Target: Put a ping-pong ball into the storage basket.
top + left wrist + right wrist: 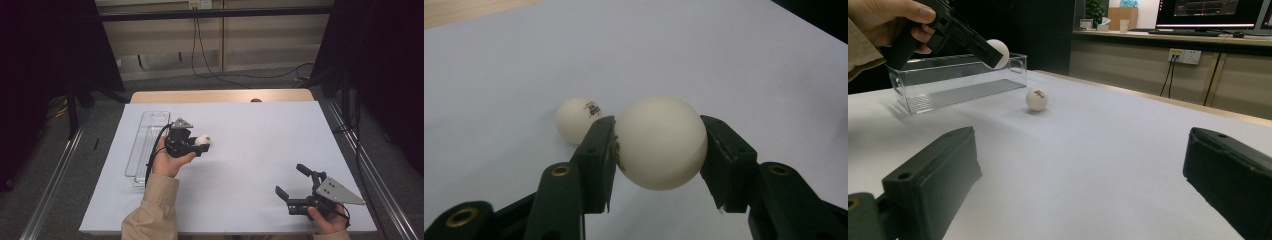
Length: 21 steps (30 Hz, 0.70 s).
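Ball held: white ping-pong ball (661,142) sat clamped between both jaws of the left hand-held gripper (659,150), pads pressing opposite sides at its widest line, lifted off the table (260,150).
Left hand-held gripper: closed on the ball, tilted down, near the tray's right side (197,142).
Right hand-held gripper: jaws stood wide apart (1078,185), nothing between them, resting low at the near right of the table (300,187).
Second ball: another white ball with a printed logo (1037,99) lay on the table just beyond the held one, apart from it.
Tray: long clear plastic tray (145,145) lay on the table's left, looked unfilled; held ball was beside it, not over it as far as I could tell.
Handling: judged very light, hollow, stiff, smooth; likely to pop out or roll if pinched off-centre.
Grip spot: across the middle, as it was held; light squeeze should do, too much could dent the shell.
Risk: loose ball could roll if nudged.
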{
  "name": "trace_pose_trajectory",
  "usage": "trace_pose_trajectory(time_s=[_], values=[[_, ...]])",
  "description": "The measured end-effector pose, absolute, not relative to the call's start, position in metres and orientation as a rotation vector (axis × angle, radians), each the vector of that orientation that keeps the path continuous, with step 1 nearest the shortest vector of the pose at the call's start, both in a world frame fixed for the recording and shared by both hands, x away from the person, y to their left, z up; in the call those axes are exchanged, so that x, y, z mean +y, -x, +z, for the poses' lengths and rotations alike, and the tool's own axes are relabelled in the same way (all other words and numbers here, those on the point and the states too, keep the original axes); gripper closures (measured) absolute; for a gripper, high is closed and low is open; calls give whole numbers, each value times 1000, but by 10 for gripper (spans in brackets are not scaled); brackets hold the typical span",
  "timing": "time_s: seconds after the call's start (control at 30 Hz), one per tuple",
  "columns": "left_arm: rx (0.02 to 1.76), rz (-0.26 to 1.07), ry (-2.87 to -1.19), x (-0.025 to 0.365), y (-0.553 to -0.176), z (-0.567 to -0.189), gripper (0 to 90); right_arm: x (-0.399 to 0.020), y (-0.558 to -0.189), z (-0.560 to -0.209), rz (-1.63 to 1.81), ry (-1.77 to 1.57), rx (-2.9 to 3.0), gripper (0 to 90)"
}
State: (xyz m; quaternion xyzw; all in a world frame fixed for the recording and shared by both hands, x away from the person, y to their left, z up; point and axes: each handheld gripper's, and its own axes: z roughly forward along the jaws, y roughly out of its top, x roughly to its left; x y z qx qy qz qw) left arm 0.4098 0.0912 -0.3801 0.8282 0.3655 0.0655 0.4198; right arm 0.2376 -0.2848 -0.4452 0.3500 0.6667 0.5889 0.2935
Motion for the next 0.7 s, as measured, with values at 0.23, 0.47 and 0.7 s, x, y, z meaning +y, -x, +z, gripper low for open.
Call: trace_pose_trajectory(time_s=[0.23,0.47,0.7], values=[[923,167,-2079,95,-410,-379,510,-285,-238,-445,1565,-930,1776,7],[934,170,-2071,99,-410,-378,510,-285,-238,-445,1564,-927,1776,7],[944,181,-2072,104,-411,-376,511,-285,-238,-445,1565,-927,1779,7]])
